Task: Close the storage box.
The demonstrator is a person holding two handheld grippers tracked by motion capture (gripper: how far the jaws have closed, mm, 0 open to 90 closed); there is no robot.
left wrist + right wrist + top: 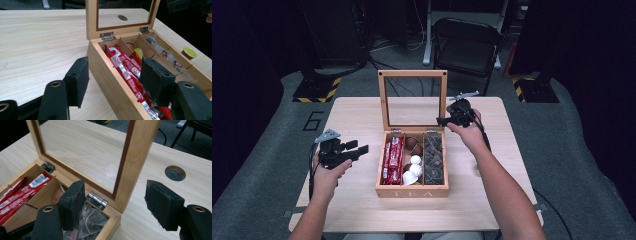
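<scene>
Three compartments divide the wooden tea box [412, 190], which sits mid-frame on the tabletop [352, 200] in the high view. Left compartment: red sachets [393, 159], packed lengthwise, likely because their length fits the slot that way. Middle: round capsules [413, 167], brown and white. Right: clear-wrapped tea bags [433, 160].

Glass-paned lid [413, 100] stands upright on its two rear hinges, so the contents are open to reach from above.

Right gripper [443, 120] sits at the right edge of the lid frame, just right of centre in the high view. In the right gripper view its jaws stand apart, one on each side of the lid's side rail [135, 167], with a gap showing on both sides; nothing clamped. Judgement: the straddle suits taking hold of the rail to swing the lid, or it has just let go; cannot tell which.

Left gripper [362, 149] hovers at the left of the high view, near the box's left wall. Jaws apart and empty in the left gripper view, aimed along the sachet row [130, 75]. Judgement: parked clear, or ready to steady the box.

One stray green-topped capsule [189, 53] lies on the tabletop beyond the box, at the right of the left gripper view.
</scene>
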